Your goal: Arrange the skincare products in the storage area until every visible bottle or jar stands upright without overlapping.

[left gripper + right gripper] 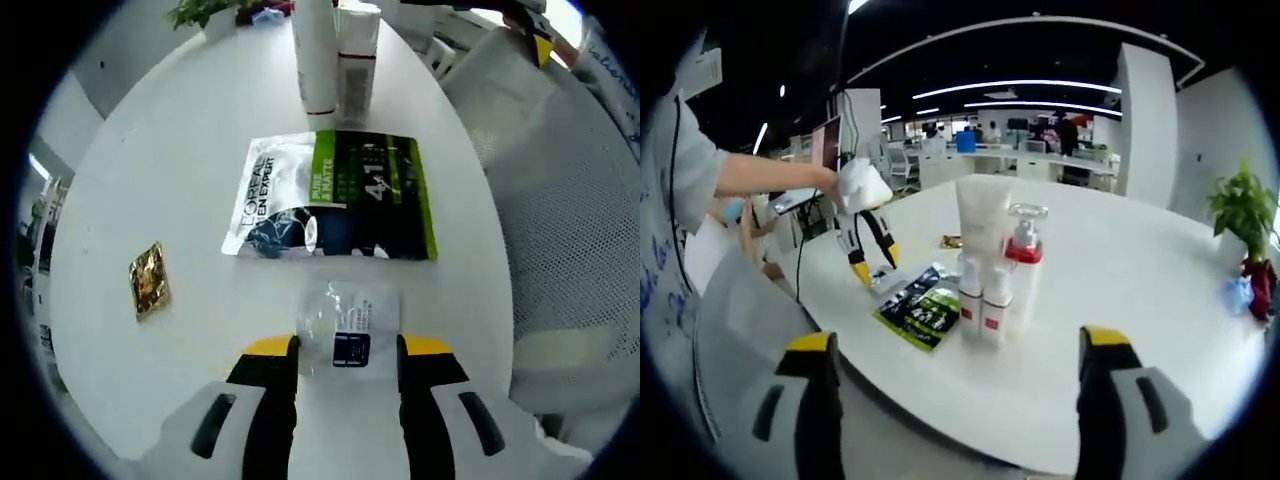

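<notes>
The left gripper (349, 347) pinched a small clear sachet (347, 325) flat on the white table (190, 170), just beside a green-and-black L'Oréal Men Expert sachet (335, 197). A gold packet (149, 279) lay apart. The right gripper (955, 352), jaws spread wide and empty, hung off the table's near edge, facing an upright white tube (983, 222), pump bottle (1024, 262) and two small bottles (982, 301) clustered together.

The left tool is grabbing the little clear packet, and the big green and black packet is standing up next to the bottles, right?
Not quite. The green and black packet lies flat on the table, as the left gripper view shows. The left tool does have the clear packet between its jaws.
</notes>
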Motion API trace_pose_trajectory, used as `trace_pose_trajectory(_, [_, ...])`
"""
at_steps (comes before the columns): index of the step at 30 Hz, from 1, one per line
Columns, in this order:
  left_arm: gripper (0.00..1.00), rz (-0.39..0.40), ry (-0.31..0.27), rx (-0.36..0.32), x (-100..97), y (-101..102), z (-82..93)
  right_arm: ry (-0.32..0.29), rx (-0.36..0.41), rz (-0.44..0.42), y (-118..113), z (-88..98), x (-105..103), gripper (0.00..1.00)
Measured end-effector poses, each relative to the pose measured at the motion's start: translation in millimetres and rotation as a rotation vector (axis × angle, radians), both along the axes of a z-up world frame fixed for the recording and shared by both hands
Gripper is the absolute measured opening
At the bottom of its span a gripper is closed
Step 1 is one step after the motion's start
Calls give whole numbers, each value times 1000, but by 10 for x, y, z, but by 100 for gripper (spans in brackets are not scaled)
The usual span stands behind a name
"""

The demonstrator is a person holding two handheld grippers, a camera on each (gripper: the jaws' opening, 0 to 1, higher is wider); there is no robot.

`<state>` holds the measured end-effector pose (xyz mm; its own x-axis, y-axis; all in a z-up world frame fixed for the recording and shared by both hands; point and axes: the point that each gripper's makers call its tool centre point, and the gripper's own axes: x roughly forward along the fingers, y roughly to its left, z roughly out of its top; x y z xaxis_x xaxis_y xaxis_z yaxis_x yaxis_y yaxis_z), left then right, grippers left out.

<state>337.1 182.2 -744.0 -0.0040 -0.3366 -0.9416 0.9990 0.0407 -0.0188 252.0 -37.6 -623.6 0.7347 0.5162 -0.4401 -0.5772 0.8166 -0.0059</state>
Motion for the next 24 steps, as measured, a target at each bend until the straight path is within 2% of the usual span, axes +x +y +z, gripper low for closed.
trace_pose_trajectory(5, [36, 24, -4, -10, -11, -58, 20, 1, -2, 14, 12, -3, -9, 100])
trace_pose_trajectory(15, [36, 25, 5, -10, -105, -133, 31, 0, -17, 21, 14, -19, -11, 100])
trace_pose_trajectory(24, [36, 39, 16, 3, -155, -70, -61, -2, -16, 25, 13, -19, -9, 100])
